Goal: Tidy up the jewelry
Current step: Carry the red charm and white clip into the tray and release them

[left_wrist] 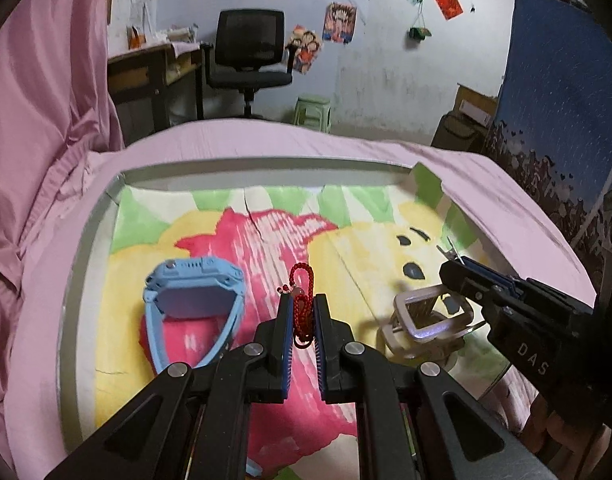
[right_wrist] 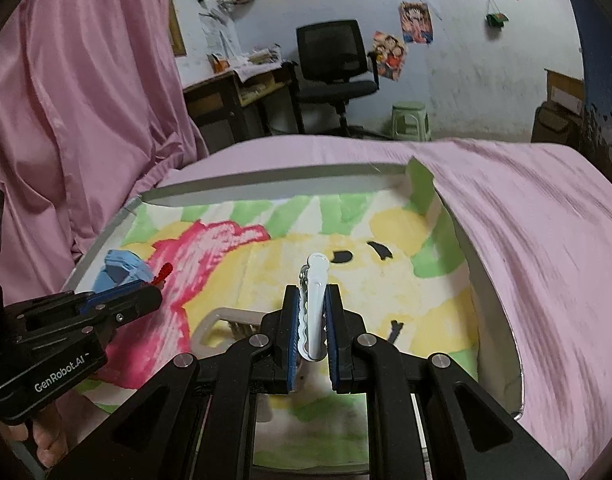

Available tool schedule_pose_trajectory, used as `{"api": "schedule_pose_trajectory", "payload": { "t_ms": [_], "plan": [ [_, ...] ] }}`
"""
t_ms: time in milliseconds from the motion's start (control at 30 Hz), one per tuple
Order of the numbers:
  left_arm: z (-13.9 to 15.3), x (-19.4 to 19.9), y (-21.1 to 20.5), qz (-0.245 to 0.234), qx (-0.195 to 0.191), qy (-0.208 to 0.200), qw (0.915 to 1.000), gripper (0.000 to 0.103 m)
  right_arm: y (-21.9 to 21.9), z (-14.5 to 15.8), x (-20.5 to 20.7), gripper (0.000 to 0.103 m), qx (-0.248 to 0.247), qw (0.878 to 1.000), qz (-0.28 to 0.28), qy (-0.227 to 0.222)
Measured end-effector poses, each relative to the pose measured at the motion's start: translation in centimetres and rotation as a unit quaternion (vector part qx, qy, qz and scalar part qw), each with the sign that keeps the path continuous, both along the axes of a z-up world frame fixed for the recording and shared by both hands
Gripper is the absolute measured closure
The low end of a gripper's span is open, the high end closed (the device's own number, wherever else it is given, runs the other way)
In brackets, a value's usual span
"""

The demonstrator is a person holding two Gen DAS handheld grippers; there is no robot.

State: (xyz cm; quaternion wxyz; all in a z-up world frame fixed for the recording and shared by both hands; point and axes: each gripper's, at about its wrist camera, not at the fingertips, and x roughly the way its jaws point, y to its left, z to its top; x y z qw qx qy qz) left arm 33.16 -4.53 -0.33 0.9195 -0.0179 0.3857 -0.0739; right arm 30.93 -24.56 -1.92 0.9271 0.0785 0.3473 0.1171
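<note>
Left gripper (left_wrist: pixel 304 312) is clamped on the red cord bracelet (left_wrist: pixel 301 304), right gripper (right_wrist: pixel 312 320) on the white hair clip (right_wrist: pixel 314 304), both held above the painted tray (left_wrist: pixel 106 216) on the bed, probably for sorting, blue watch (left_wrist: pixel 194 304) lying left.

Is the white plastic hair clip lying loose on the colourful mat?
No, the white plastic hair clip is clamped upright in the right hand-held gripper, above the colourful mat.
</note>
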Motion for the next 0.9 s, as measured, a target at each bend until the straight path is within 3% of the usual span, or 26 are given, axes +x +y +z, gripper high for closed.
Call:
{"api": "schedule_pose_trajectory", "payload": {
  "t_ms": [267, 467, 633, 733, 900],
  "plan": [
    [-1.2, 1.0, 0.0, 0.002, -0.002, 0.048, 0.9989, 0.093, 0.0, -0.1, 0.9, 0.092, -0.001, 1.000, 0.005, 0.024],
    [-1.2, 1.0, 0.4, 0.005, -0.014, 0.056, 0.9983, 0.092, 0.3, -0.3, 1.4, 0.087, -0.006, 0.999, 0.012, 0.041],
    [-1.0, 0.5, 0.7, 0.004, -0.029, 0.052, 0.9982, 0.076, 0.0, -0.3, 1.1, 0.080, -0.001, 0.999, 0.012, 0.038],
    [-0.6, -0.2, 1.1, 0.007, -0.044, 0.038, 0.9983, 0.072, -0.2, 0.0, 0.0, 0.078, 0.000, 1.000, 0.011, 0.014],
    [0.7, -1.9, 2.1, 0.023, -0.066, -0.003, 0.9975, 0.056, -0.9, 1.7, -2.8, 0.063, 0.010, 0.999, 0.007, -0.045]
  ]
}}
